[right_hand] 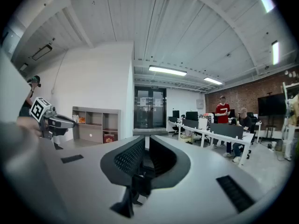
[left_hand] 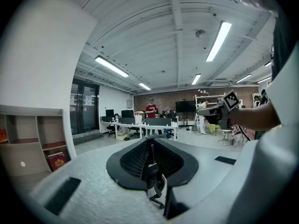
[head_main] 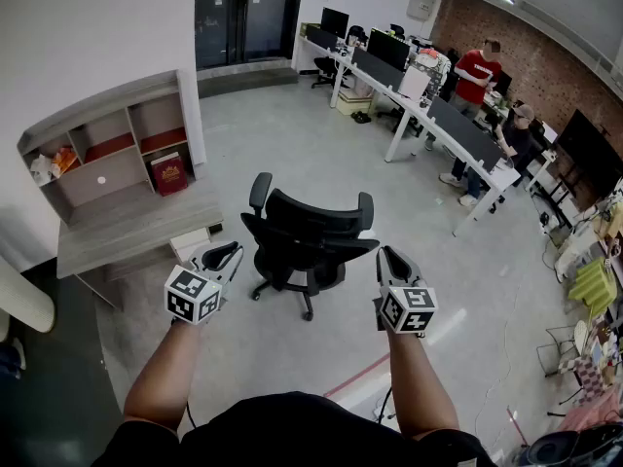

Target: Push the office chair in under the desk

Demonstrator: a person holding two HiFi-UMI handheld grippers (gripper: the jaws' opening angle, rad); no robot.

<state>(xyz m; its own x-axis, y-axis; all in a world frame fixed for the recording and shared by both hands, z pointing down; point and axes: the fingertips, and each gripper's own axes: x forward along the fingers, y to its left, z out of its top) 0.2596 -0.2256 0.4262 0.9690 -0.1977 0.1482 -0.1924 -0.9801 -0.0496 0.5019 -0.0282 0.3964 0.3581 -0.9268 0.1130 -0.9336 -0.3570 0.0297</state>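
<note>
Office chair (head_main: pixel 310 232): standing mid-frame, apart from desk (head_main: pixel 136 224) at left. Likely rolling and swivelling easily on casters; advising even pressing on backrest (head_main: pixel 311 243). Left gripper (head_main: pixel 230 253), right gripper (head_main: pixel 388 257) hovering below it, jaws nearly closed, empty.

Left gripper (head_main: pixel 224 255) and right gripper (head_main: pixel 391 260): pale grey shells, black jaw linings, a black-and-white marker cube (head_main: pixel 192 295) on each. I wear a black top (head_main: pixel 292 434).
</note>
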